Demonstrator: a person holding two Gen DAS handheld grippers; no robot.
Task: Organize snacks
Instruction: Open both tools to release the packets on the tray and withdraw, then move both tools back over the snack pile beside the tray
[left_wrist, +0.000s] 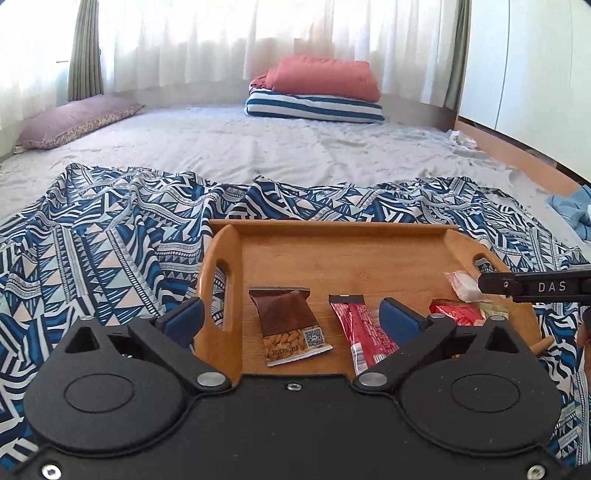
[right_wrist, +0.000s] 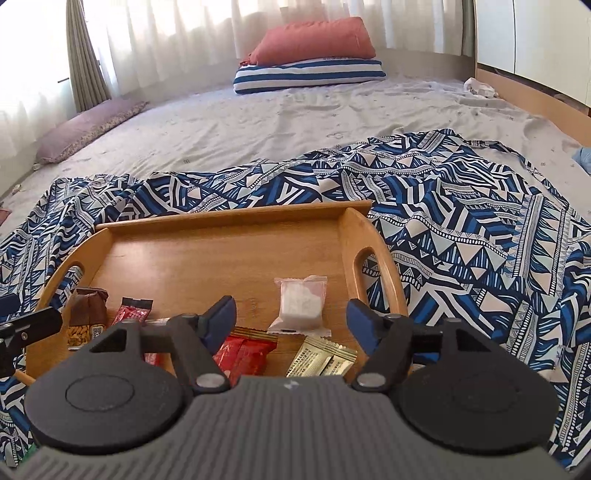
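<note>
Both tongs spread wide and empty, left (left_wrist: 291, 314) and right (right_wrist: 291, 317). I'd drop the left square over the nut pack (left_wrist: 290, 326), pinch mid-pack, keep it inside the tray (left_wrist: 332, 225).

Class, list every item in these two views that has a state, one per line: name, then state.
left gripper: open, empty
right gripper: open, empty
wooden tray: flat on patterned cloth, holding snacks
almond packet: sealed, lying flat
red stick packet: sealed, lying flat
white packet: sealed, lying flat
gold sachets: lying flat
curtains: drawn
</note>
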